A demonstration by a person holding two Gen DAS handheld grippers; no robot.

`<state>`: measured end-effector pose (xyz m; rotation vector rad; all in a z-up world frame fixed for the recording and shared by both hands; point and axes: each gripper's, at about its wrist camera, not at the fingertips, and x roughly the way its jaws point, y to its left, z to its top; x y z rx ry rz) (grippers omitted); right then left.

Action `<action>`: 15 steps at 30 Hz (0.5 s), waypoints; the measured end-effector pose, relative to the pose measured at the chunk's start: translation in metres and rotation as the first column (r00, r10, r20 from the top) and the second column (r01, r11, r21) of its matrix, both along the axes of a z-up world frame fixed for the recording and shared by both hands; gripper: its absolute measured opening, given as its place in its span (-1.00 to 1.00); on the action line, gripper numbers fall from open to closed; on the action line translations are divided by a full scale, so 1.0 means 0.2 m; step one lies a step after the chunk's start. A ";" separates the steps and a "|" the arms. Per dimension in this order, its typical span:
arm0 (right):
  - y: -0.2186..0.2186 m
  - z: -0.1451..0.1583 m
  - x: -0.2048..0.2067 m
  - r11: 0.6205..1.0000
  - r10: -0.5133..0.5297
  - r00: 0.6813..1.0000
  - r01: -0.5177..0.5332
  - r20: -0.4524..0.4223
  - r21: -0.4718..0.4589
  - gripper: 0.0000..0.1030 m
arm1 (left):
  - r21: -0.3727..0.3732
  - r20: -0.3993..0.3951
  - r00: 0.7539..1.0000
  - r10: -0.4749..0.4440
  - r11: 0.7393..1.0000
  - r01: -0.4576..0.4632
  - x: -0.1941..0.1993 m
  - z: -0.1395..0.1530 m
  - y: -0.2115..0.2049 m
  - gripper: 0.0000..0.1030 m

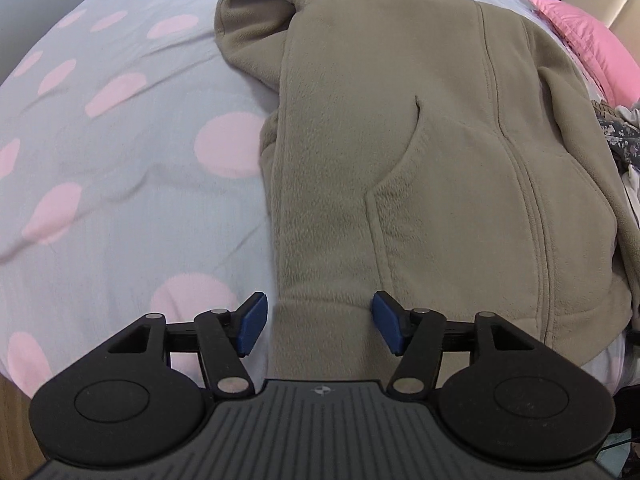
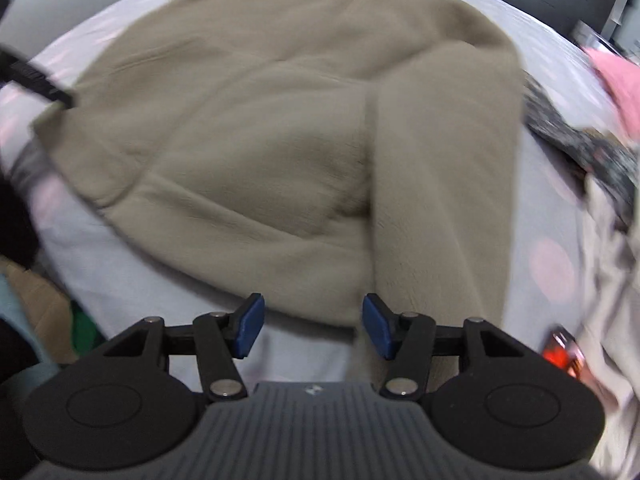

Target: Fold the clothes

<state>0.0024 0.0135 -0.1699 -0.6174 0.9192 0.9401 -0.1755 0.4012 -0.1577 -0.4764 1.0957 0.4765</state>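
Beige fleece, and plenty of it: a zip-front fleece jacket (image 1: 400, 152) lies spread on the bed (image 1: 120, 120), front side up, on a pale cover dotted with pink circles. Both sleeves look already brought in. In the left wrist view one sleeve (image 1: 256, 32) is bunched near the shoulder, and in the right wrist view the other sleeve (image 2: 440, 184) lies straight down over the body, its cuff end running under the near hem.

Down at the hem now. The left gripper (image 1: 319, 322) hangs over the bottom corner of the jacket, jaws spread, blue pads standing either side of the fleece edge and not pressing on it. The right gripper (image 2: 312, 326) sits just off the near hem on its side, jaws likewise spread; bare bed cover shows between them, and the cuff end passes by its right-hand pad. This view is smeared, so whether that pad brushes the cloth I cannot tell.

My read: the sleeve-tucking is done and the bottom-to-collar fold is being set up. The next move calls for both grippers to go lower, close on the hem at matching points, and take the folded sleeve layer along with the body layer. Then they lift and carry evenly toward the collar, so the thick fleece does not slump or skew. To the right, a pink pillow (image 1: 592, 44) and a heap of patterned clothes (image 2: 576, 140) lie close by, so the fold wants to stay clear of them.
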 end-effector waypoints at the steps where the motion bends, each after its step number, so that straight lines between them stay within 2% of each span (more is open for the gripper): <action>1: -0.02 0.00 0.02 1.000 -0.025 1.000 0.025 0.001 0.001 0.12 | 0.001 0.000 1.000 0.002 1.000 -0.002 -0.01 0.00 0.00 0.11; 4: -0.07 -0.01 0.05 0.998 -0.068 0.996 0.069 0.061 -0.013 0.12 | 0.001 -0.001 1.000 0.011 1.000 -0.011 -0.03 -0.01 0.00 0.13; 8: -0.07 -0.06 0.07 0.976 -0.086 0.963 0.133 0.255 -0.172 0.05 | -0.003 -0.001 1.000 0.023 1.000 -0.023 -0.05 -0.02 0.01 0.17; 11: -0.11 -0.07 0.14 0.955 -0.176 0.940 0.235 0.292 -0.182 -0.25 | -0.004 -0.007 1.000 0.026 1.000 -0.026 -0.05 -0.03 0.01 0.18; 12: -0.13 -0.06 0.17 0.945 -0.215 0.921 0.280 0.325 -0.168 -0.50 | -0.005 -0.007 1.000 0.027 1.000 -0.027 -0.05 -0.03 0.01 0.18; 13: -0.15 -0.05 0.19 0.933 -0.253 0.895 0.326 0.366 -0.154 -0.59 | -0.006 -0.006 1.000 0.028 1.000 -0.028 -0.06 -0.03 0.02 0.18; 14: -0.16 -0.03 0.20 0.922 -0.280 0.864 0.363 0.417 -0.132 -0.59 | -0.008 -0.004 1.000 0.029 1.000 -0.029 -0.06 -0.03 0.02 0.18; 15: -0.18 -0.01 0.21 0.917 -0.302 0.846 0.384 0.439 -0.110 -0.59 | -0.008 -0.003 1.000 0.028 1.000 -0.028 -0.06 -0.03 0.01 0.18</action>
